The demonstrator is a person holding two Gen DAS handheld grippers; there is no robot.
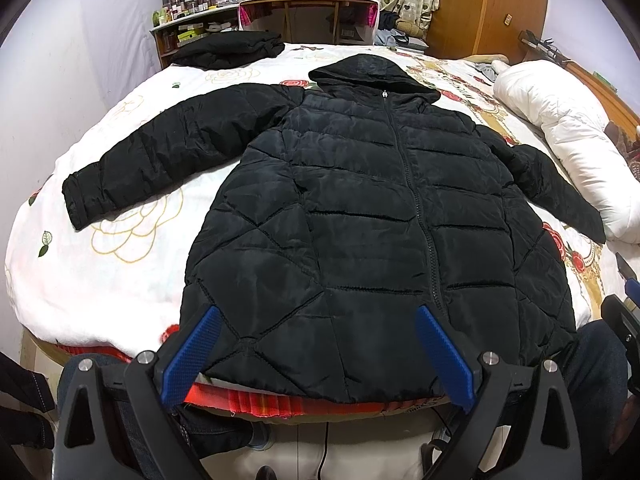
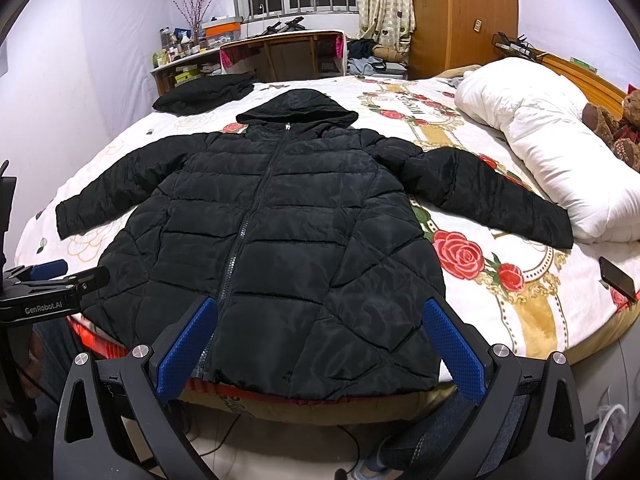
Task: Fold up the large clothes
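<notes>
A black hooded puffer jacket (image 1: 360, 208) (image 2: 280, 220) lies flat, front up and zipped, on a bed with a floral cover (image 1: 120, 248) (image 2: 500, 280). Both sleeves spread out to the sides, and the hood points toward the far end. Its hem reaches the near edge of the bed. My left gripper (image 1: 318, 312) hovers open above the left half of the hem, holding nothing. My right gripper (image 2: 320, 304) is open too, above the right half of the hem, with its blue pads apart. At the left edge of the right wrist view, the left gripper (image 2: 48, 280) shows again.
A folded black garment (image 1: 232, 50) (image 2: 204, 94) sits at the bed's far left corner. A rolled white duvet (image 1: 568, 136) (image 2: 540, 140) lies along the right side, with a teddy bear (image 2: 616, 124) behind it. A dark phone (image 2: 618, 284) rests near the right edge. Desk and shelves stand beyond.
</notes>
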